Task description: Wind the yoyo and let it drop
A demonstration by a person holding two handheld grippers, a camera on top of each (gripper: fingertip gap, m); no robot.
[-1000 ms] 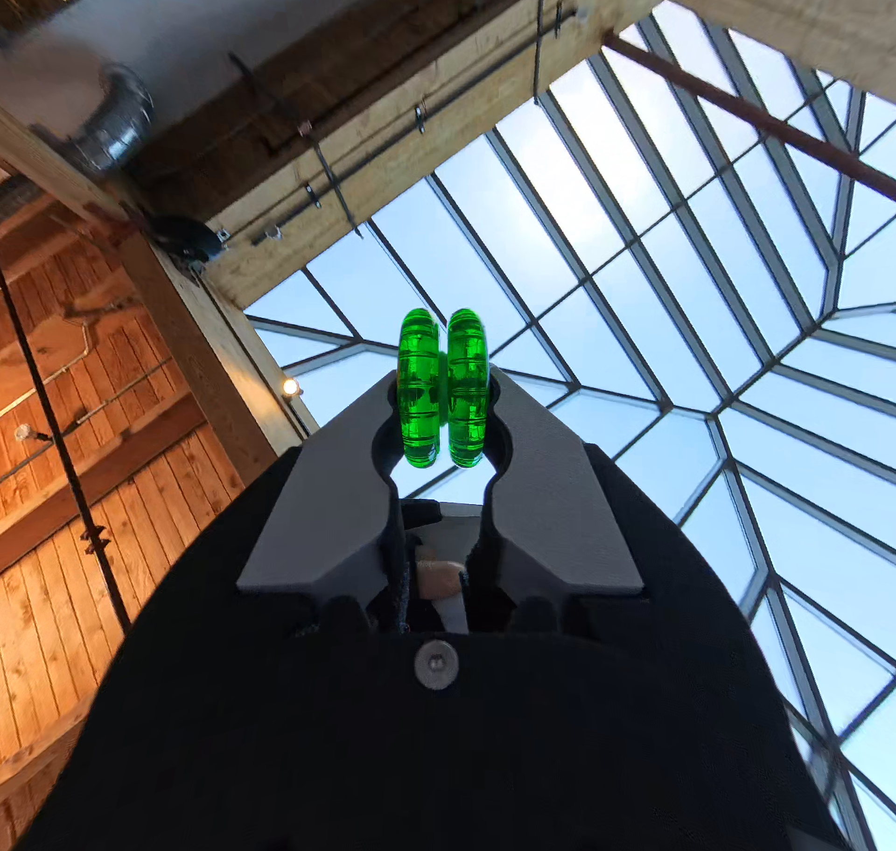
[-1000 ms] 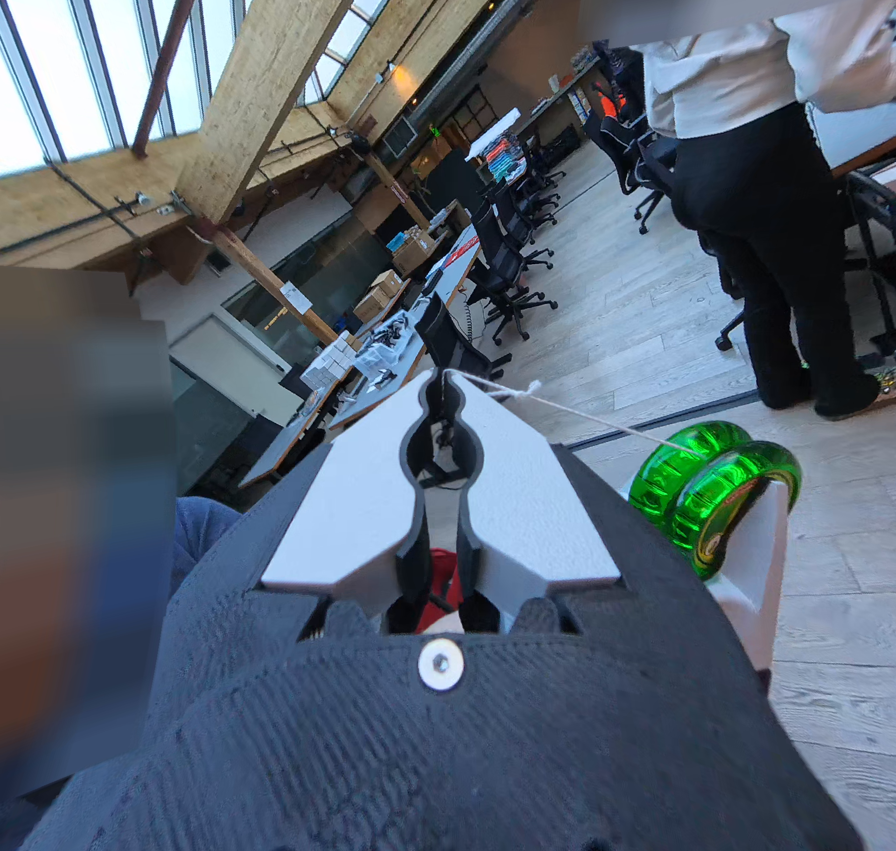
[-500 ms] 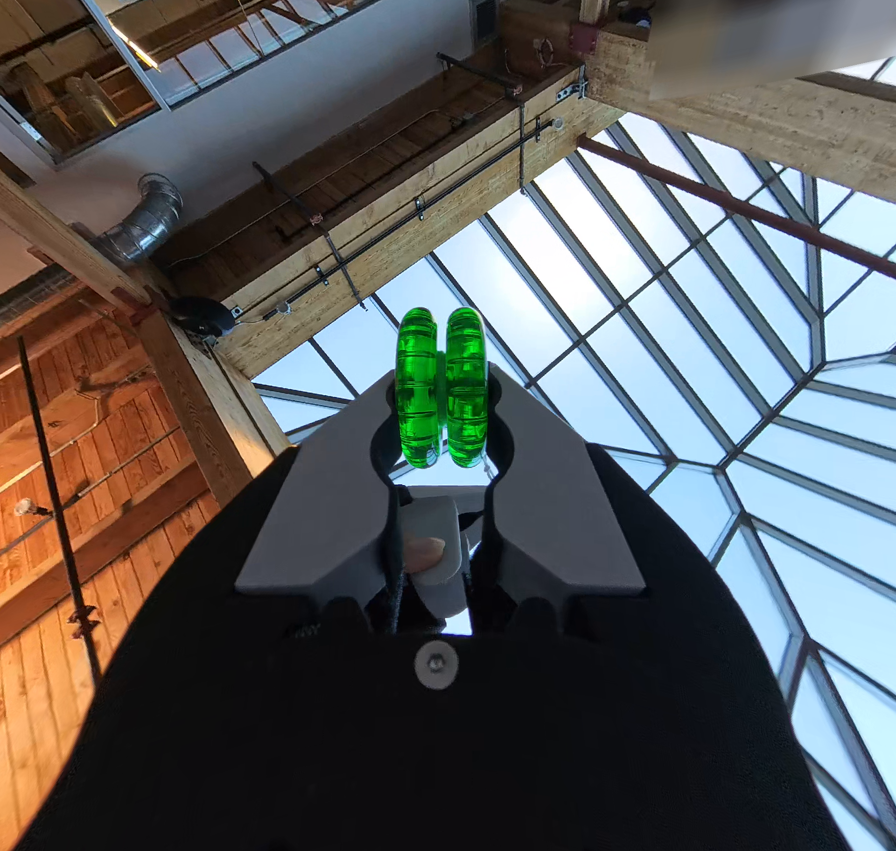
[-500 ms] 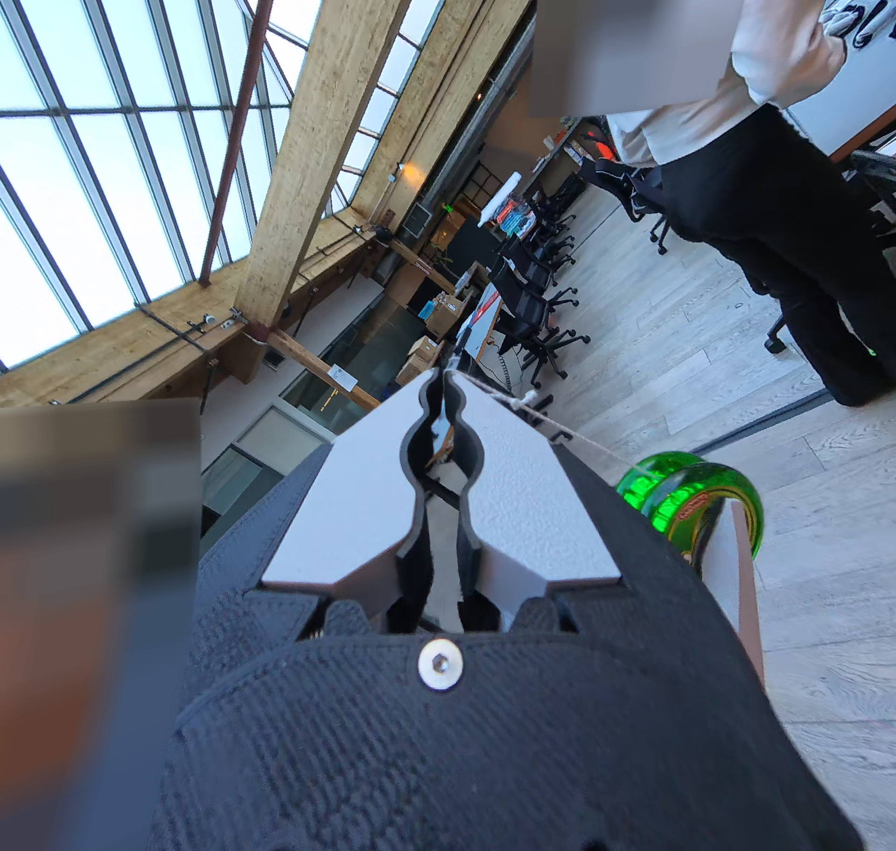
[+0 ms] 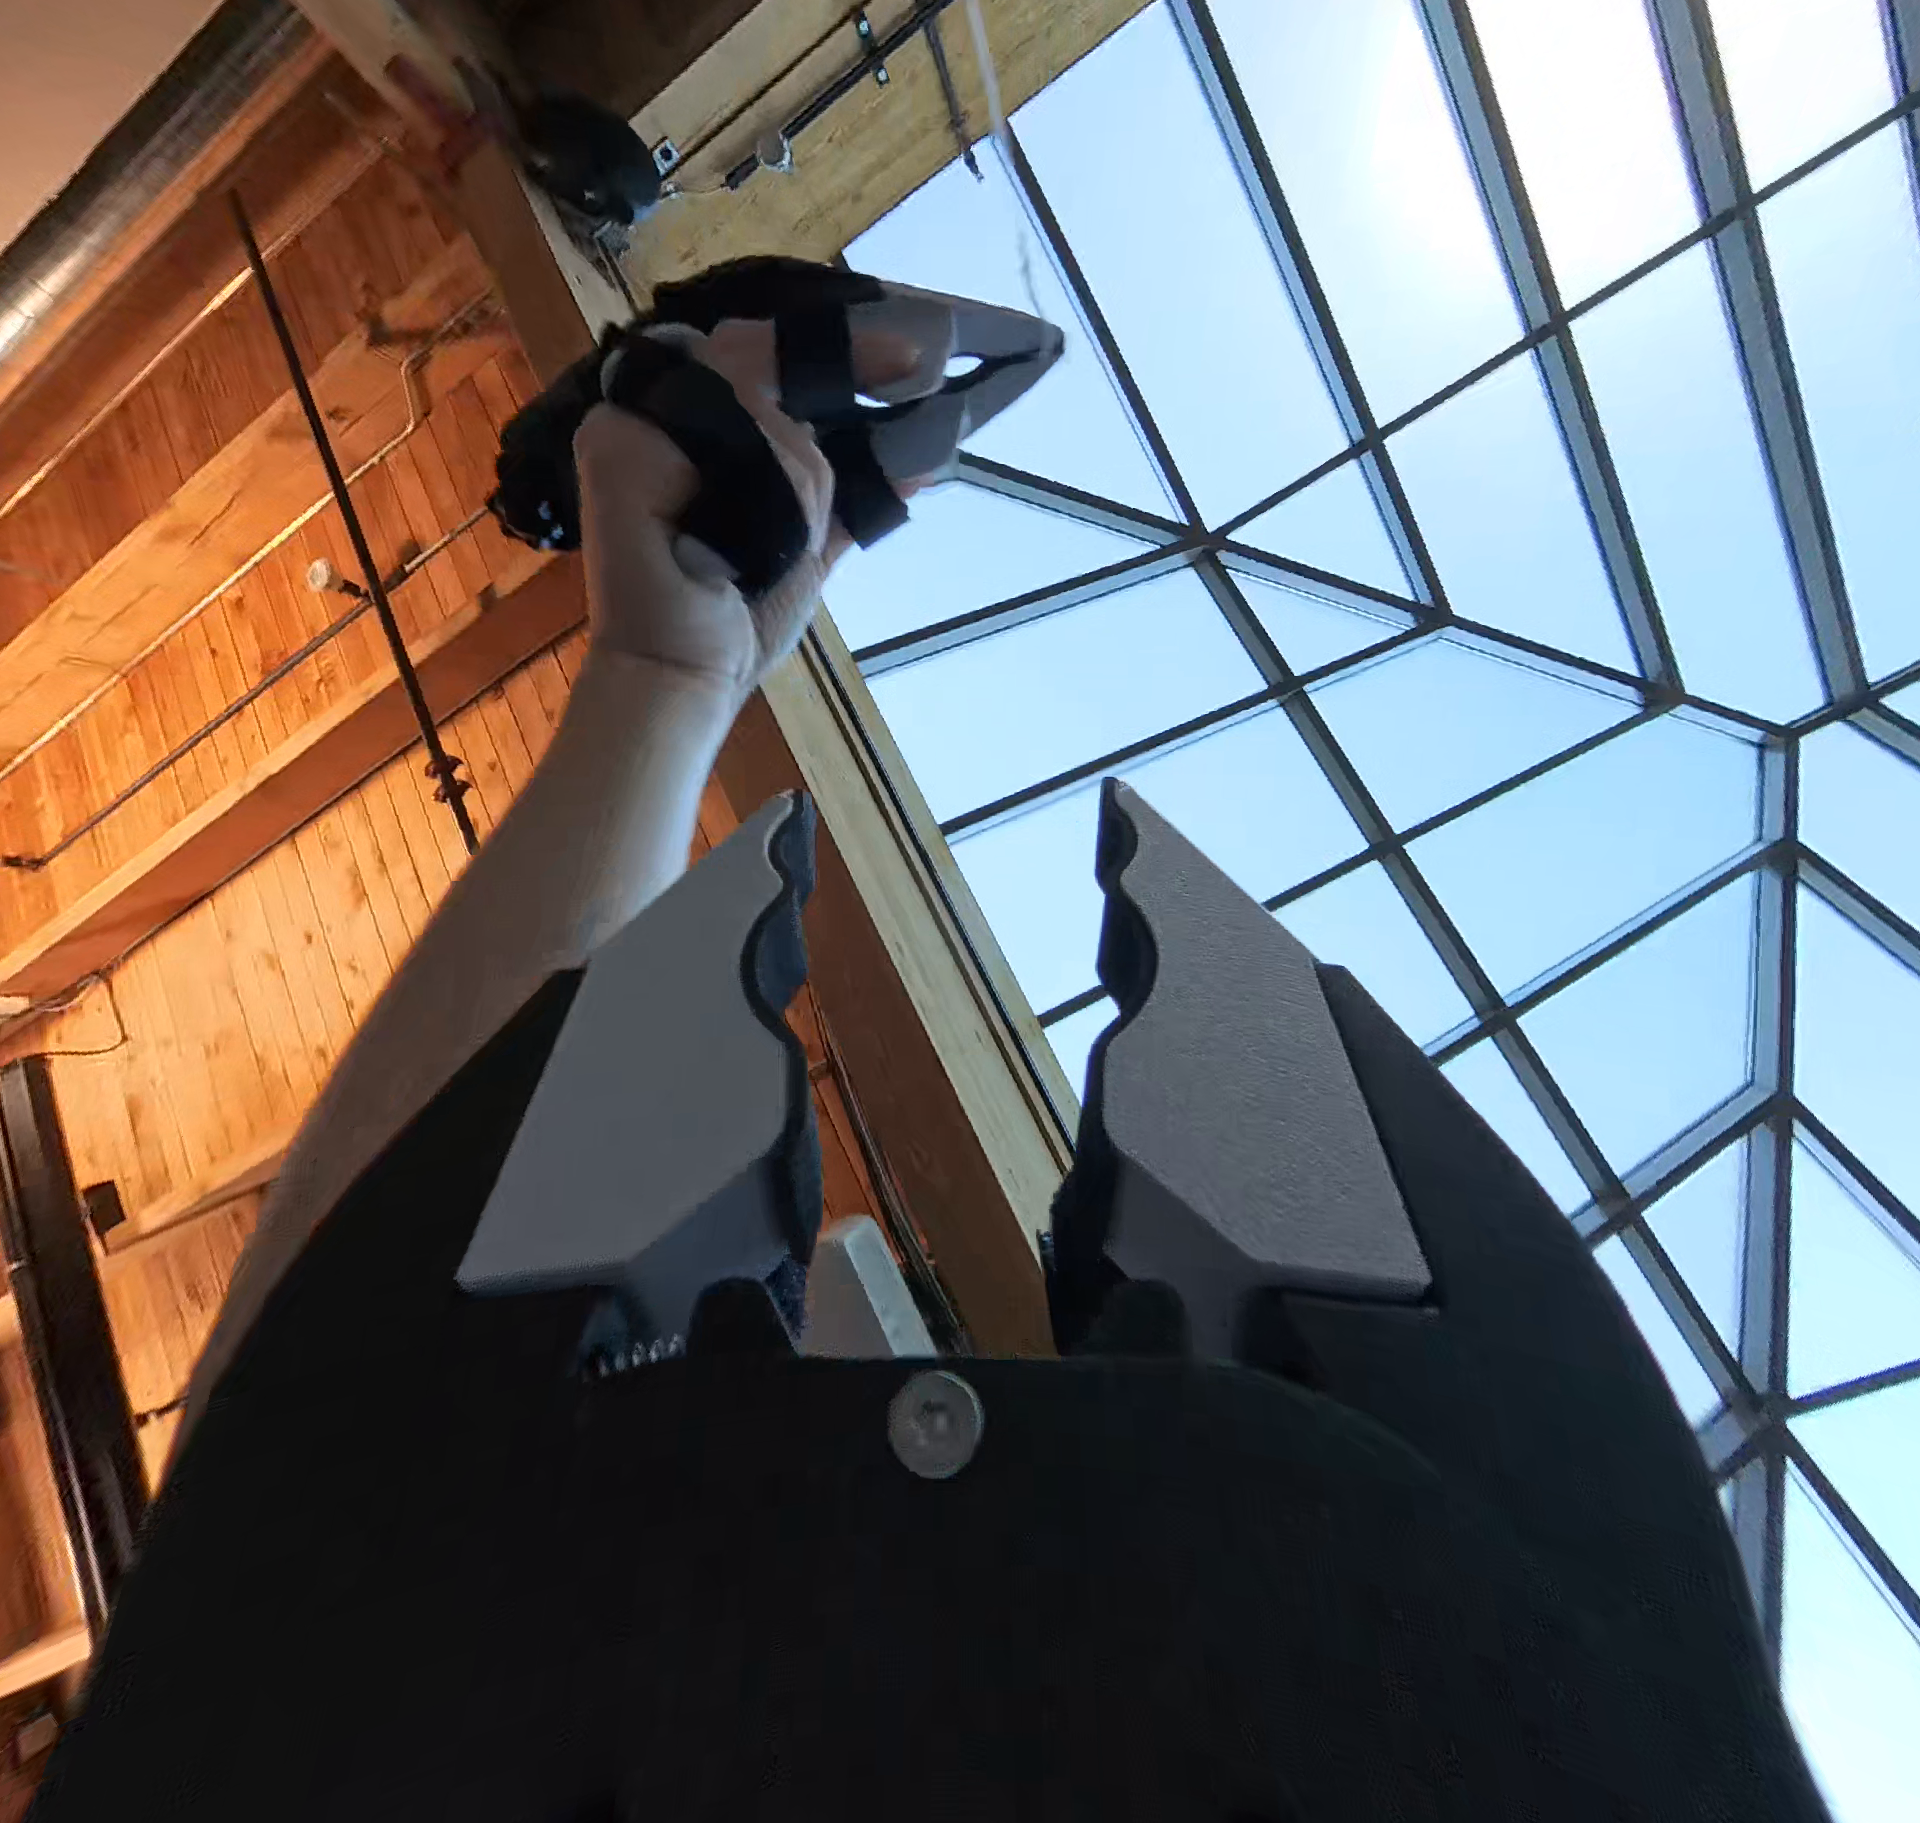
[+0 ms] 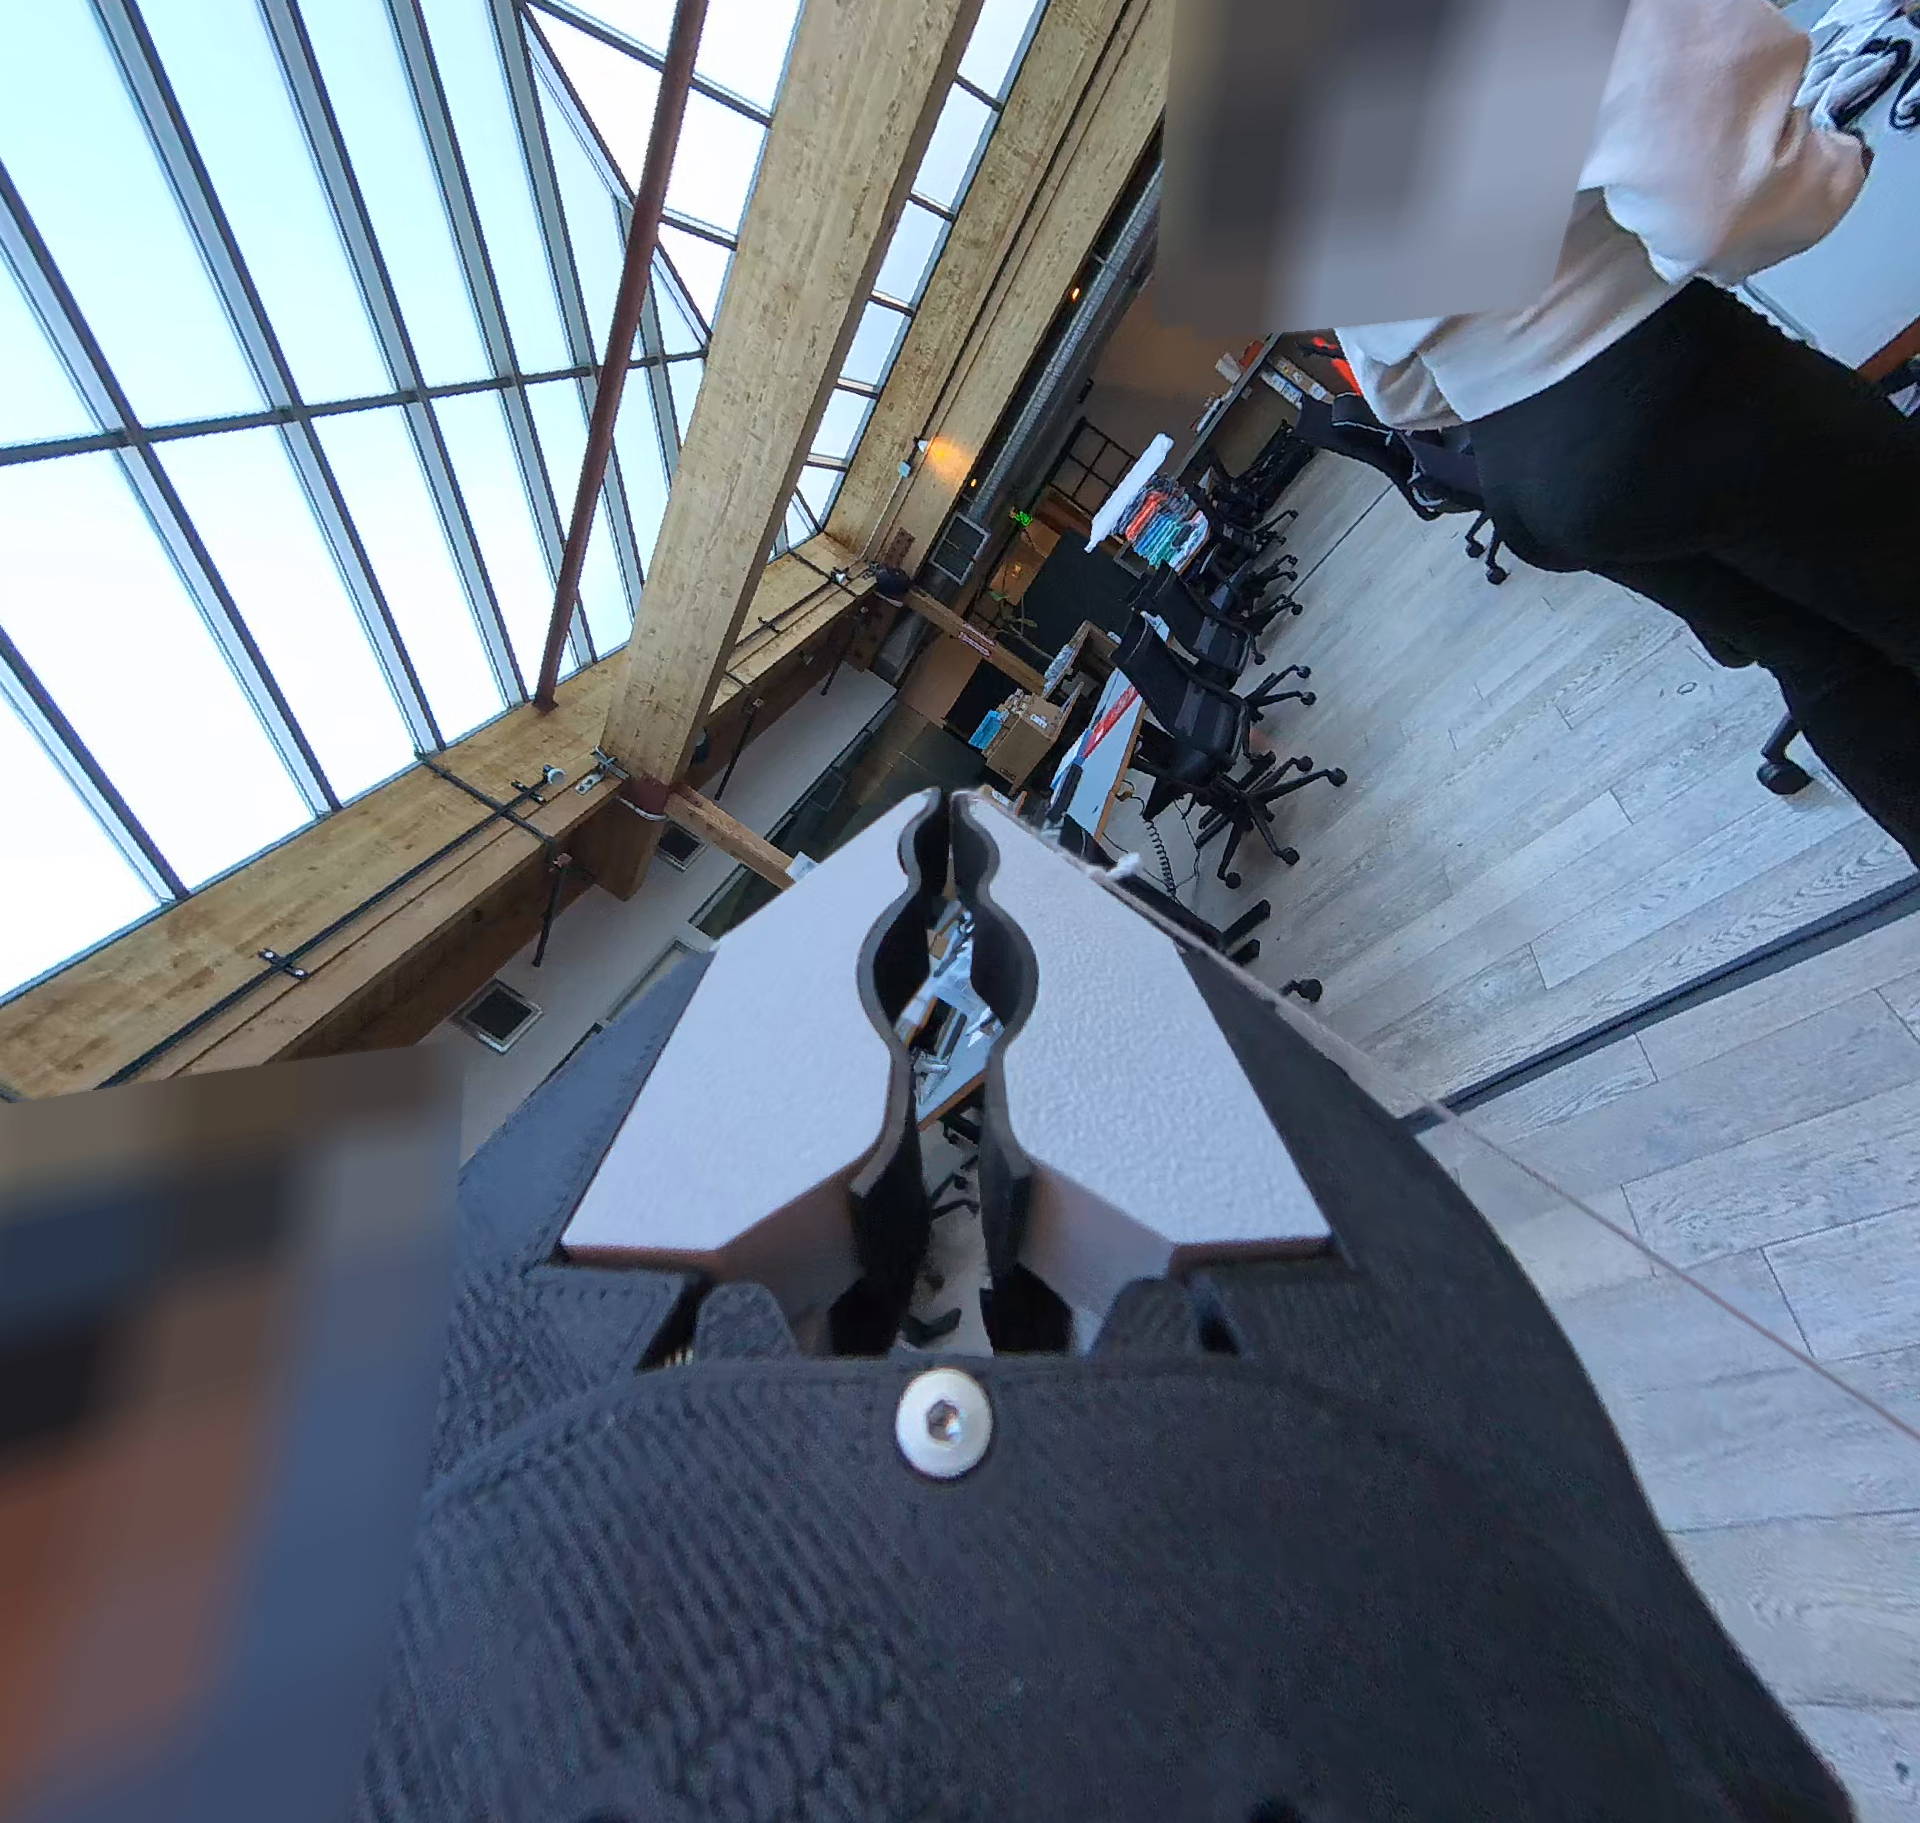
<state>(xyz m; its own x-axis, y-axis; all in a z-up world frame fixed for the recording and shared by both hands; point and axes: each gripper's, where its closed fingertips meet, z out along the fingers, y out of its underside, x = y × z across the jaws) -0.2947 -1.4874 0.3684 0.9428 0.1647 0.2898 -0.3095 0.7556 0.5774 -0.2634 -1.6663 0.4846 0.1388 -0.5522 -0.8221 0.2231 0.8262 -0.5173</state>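
1. The green yoyo that sat between the left gripper's [image 5: 956, 838] fingers 0.5 s ago is gone from them; the jaws now stand wide apart with only sky between.
2. The yoyo shows in neither view now, so I cannot tell where it is.
3. The string [image 6: 1621, 1243] is a thin pale line. In the right wrist view it runs from the right gripper's [image 6: 951, 805] tips, past a small knot, down and off the right edge over the floor [image 6: 1558, 838].
4. The right gripper's jaws are pinched together at the tips on the string; their wavy inner edges leave an oval gap behind.
5. In the left wrist view the right gripper [image 5: 1023, 360] is held high by a bare hand [image 5: 686, 537] with black straps, against the skylight [image 5: 1455, 526].
6. Both grippers have matte grey, grainy, wedge-shaped fingers on black woven fabric bodies, each with 1 round silver screw.
7. Rough timber beams [image 6: 769, 319] frame the glass.
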